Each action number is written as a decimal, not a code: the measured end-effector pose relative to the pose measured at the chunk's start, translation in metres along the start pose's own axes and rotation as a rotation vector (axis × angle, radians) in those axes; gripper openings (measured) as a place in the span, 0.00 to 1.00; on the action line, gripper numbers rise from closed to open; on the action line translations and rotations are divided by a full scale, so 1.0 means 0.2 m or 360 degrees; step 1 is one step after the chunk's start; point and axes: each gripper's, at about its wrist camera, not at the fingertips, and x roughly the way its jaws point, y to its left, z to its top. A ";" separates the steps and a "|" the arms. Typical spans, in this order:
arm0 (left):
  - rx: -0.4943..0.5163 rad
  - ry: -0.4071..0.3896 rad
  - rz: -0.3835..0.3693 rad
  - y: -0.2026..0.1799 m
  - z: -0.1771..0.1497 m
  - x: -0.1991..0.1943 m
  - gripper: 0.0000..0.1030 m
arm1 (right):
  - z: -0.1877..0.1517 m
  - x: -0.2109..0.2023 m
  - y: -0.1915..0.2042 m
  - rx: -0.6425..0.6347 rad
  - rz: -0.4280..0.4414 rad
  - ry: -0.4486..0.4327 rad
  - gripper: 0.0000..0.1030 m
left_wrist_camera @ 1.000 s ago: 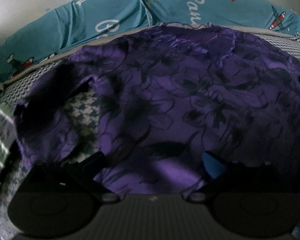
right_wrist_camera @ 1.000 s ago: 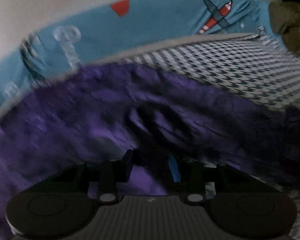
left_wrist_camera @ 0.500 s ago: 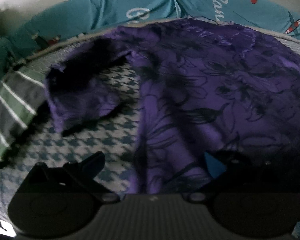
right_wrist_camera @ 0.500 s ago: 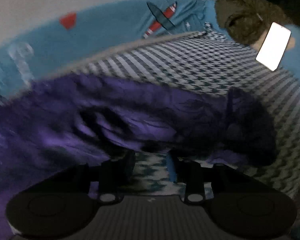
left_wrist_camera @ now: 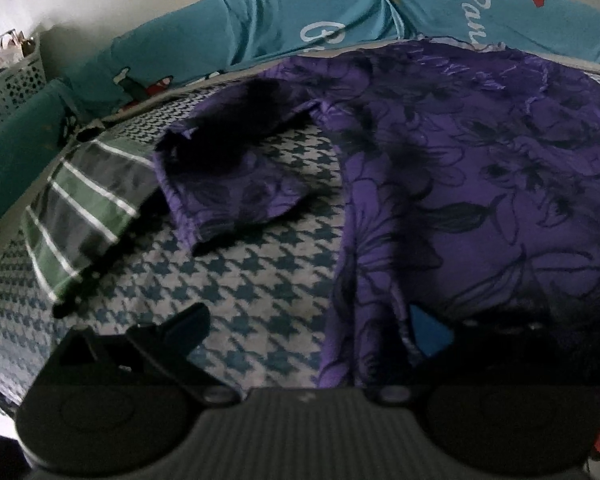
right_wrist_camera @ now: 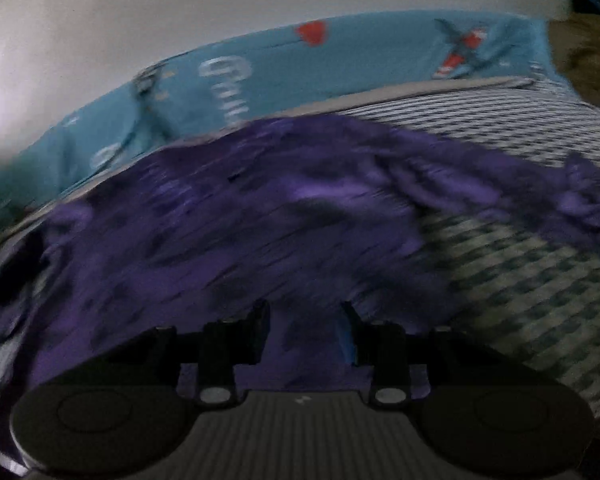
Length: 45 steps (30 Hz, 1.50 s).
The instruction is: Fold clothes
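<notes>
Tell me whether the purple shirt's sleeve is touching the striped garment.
Cannot tell. In the left wrist view the sleeve meets the striped garment edge to edge, but shadow hides any contact or gap.

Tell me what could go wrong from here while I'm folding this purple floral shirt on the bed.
1. The left gripper is open at the purple shirt's edge; closing there may pinch the houndstooth sheet too.
2. The sleeve lies crumpled beside the striped garment and might snag it.
3. The right wrist view is motion-blurred; the open right gripper may bunch the cloth.
</notes>
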 end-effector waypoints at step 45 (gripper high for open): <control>0.0046 -0.0195 -0.0316 -0.26 0.05 -0.14 1.00 | -0.37 -0.30 0.25 -0.0150 0.0078 -0.0008 0.41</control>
